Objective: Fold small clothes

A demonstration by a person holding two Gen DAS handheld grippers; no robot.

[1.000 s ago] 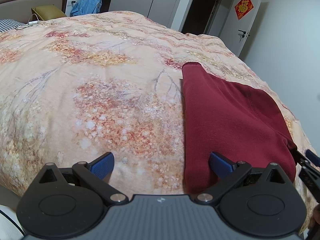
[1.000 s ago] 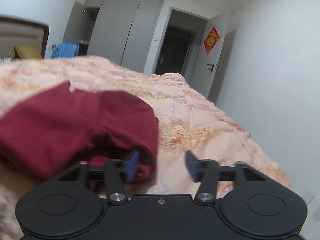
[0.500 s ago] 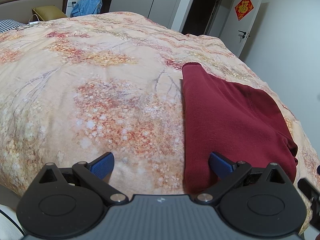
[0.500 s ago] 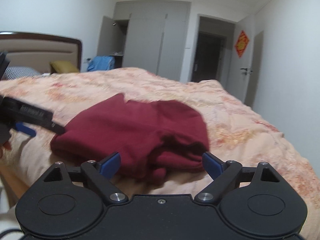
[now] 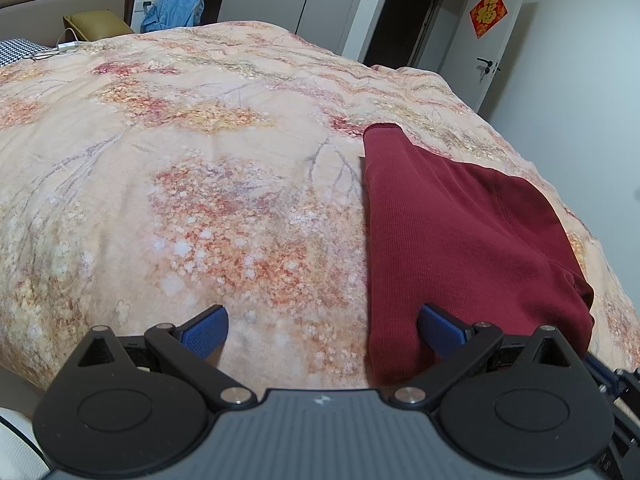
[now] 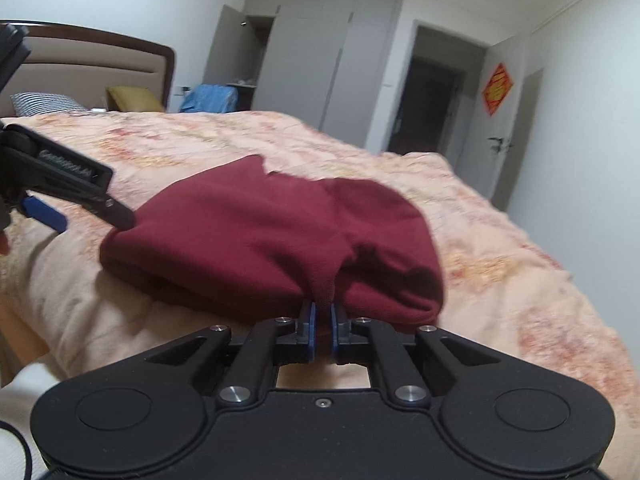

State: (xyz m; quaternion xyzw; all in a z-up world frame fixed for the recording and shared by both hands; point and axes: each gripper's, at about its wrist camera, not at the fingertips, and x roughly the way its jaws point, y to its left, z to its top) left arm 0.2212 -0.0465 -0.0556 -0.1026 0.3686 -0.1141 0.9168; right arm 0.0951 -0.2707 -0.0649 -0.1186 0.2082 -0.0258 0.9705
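A dark red garment [image 5: 460,232] lies folded over on the flowered bedcover [image 5: 200,200], near the bed's front right edge. My left gripper [image 5: 322,326] is open at the garment's near left corner. One blue pad [image 5: 440,326] hovers over the cloth and the other over bare cover. In the right wrist view, my right gripper [image 6: 323,320] has its jaws closing to a narrow gap, pinching a raised fold at the near edge of the garment [image 6: 260,232]. The left gripper [image 6: 60,184] shows there at the far left, beside the cloth.
The bedcover [image 6: 500,280] drops off close behind both grippers and at the right side. A headboard [image 6: 88,60], pillows [image 5: 96,24] and a blue bag [image 5: 172,10] stand at the far end. Beyond are grey wardrobes [image 6: 320,60] and a dark doorway [image 5: 404,20].
The right gripper swung from the garment's right side to its near edge, stood wide open, then closed on a fold of the cloth. The left gripper and the garment's left part stayed still.
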